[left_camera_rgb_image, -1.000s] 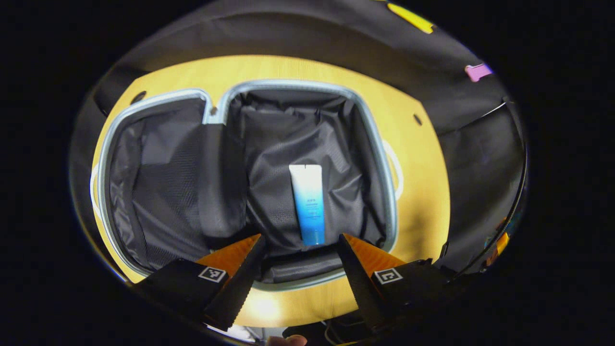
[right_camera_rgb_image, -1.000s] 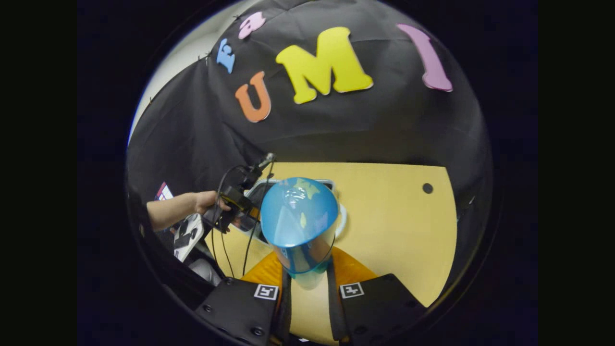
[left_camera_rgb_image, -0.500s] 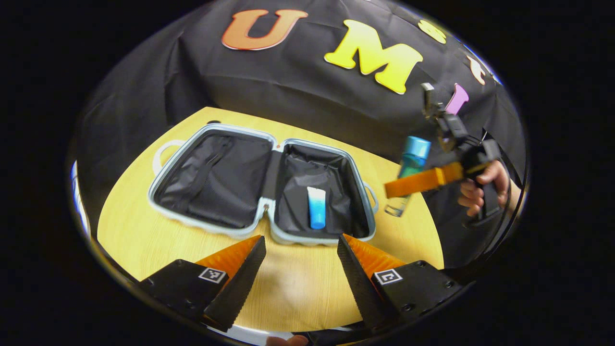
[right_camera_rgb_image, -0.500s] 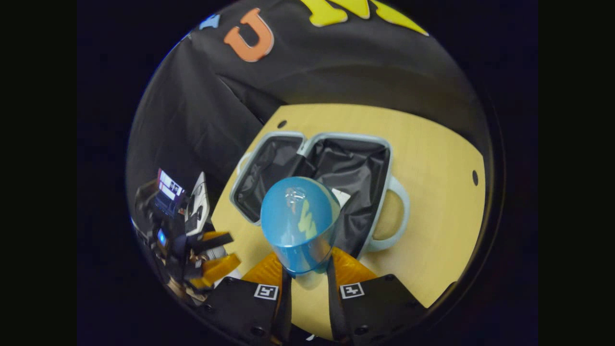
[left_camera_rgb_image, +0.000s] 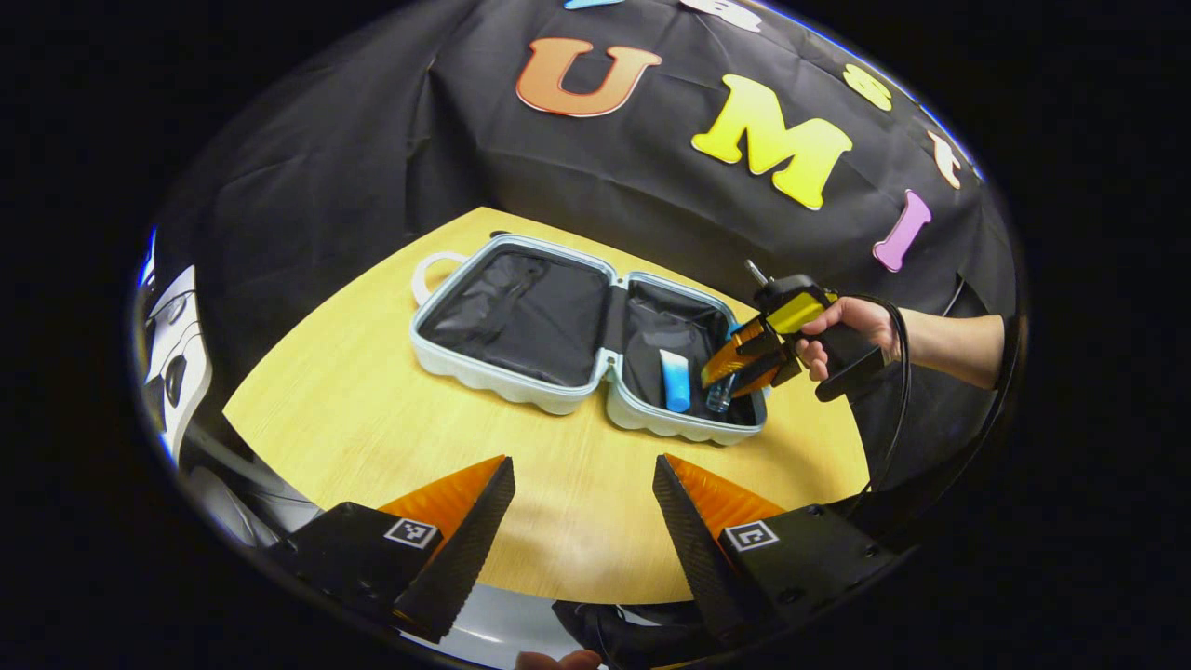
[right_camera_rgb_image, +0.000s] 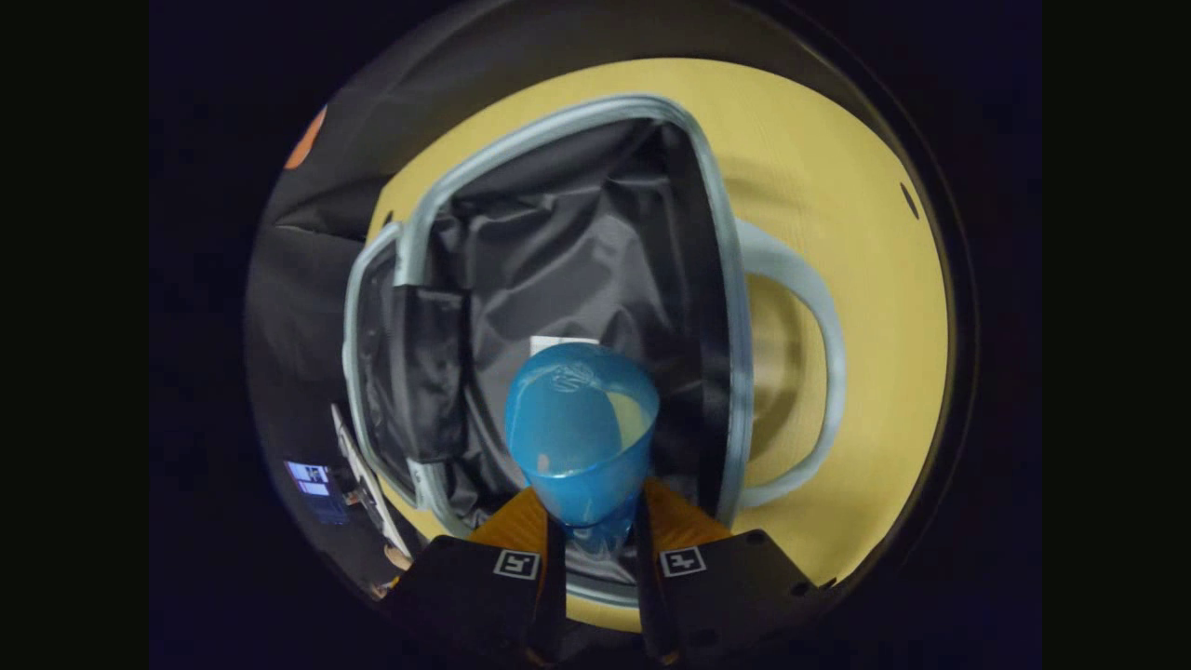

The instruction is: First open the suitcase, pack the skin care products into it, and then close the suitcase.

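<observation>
The pale-blue suitcase lies open on the wooden table, dark lining up. A white-and-blue tube rests in its right half. A hand holds my right gripper over that half, shut on a clear bottle that dips inside beside the tube. In the right gripper view the bottle's blue cap rises between the fingers of the right gripper, above the suitcase rim; the tube's white end peeks out behind it. My left gripper hangs open over the table's near edge, holding nothing.
The wooden table has bare room in front and to the left of the suitcase. Suitcase handles stick out at both ends. White equipment stands off the table's left edge, and a lit screen sits beyond it.
My left gripper has drawn back from the suitcase and stayed open. My right gripper has carried the bottle down from above the table into the suitcase's right half, next to the tube.
</observation>
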